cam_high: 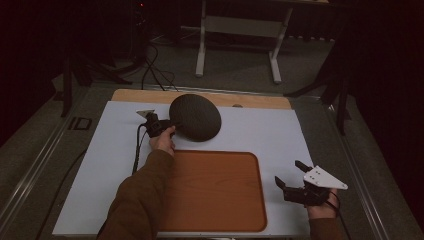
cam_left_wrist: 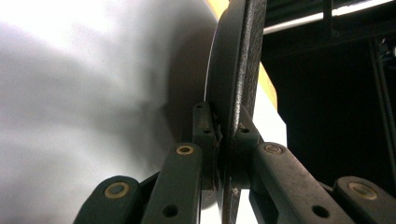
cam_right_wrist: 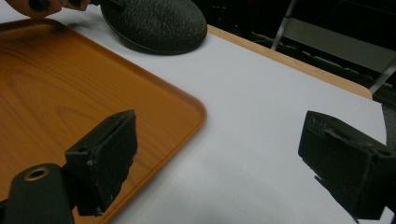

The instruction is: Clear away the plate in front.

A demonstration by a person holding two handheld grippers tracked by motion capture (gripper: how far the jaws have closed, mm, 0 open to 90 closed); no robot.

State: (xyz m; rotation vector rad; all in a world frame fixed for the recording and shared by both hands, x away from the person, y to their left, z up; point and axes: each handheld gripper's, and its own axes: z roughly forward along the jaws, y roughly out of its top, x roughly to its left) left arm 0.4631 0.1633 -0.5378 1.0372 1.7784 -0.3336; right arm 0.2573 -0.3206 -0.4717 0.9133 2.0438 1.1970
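Rough, matt black plate; smooth, glossy wooden tray.

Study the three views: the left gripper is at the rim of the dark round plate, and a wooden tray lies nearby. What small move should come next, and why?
Probably lift the plate slightly and start it toward the tray. The left gripper has its jaws clamped on the plate's rim, the tray's surface lies bare, and the right gripper waits open beside the tray.
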